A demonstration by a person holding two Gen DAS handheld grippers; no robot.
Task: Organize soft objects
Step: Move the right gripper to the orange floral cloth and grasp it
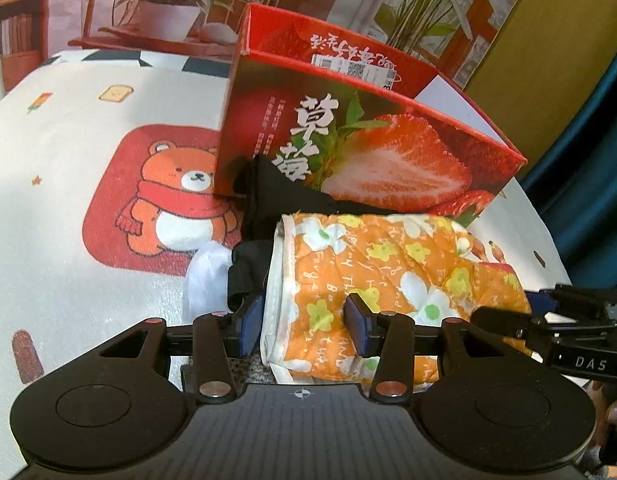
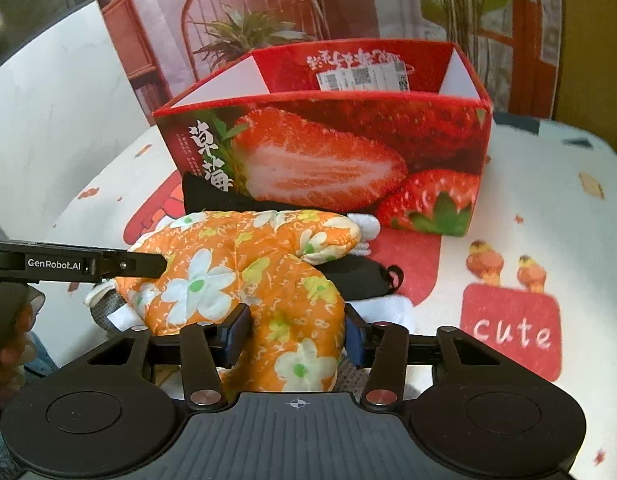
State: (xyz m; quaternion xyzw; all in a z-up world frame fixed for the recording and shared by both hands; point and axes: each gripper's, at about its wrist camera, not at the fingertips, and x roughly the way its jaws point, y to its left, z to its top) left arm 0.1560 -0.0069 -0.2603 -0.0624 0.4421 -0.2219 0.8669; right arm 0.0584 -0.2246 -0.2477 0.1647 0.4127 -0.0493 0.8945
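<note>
An orange floral oven mitt (image 1: 392, 276) lies on a desk (image 1: 68, 208) covered with a cartoon bear cloth, just in front of an open red strawberry box (image 1: 372, 148). Under and beside the mitt lie a black cloth (image 1: 284, 196) and a white cloth (image 1: 206, 276), touching it.

The left claw (image 1: 304, 326) straddles the mitt's white-trimmed cuff end, one blue pad on each side, pressing into the padding; it appears to grip the mitt. The right claw (image 2: 298, 338) has its pads either side of the mitt's body, the fabric bulging between them, so it too seems clamped on the mitt.

The mitt looks quilted, light and floppy, likely to sag and fold when lifted. It should not slip much, since the padding compresses under the pads. Holding it at two ends, as here, should keep it spread. The cloths beneath could drag along with it. The box stands open at the top, a likely place for the soft things.
</note>
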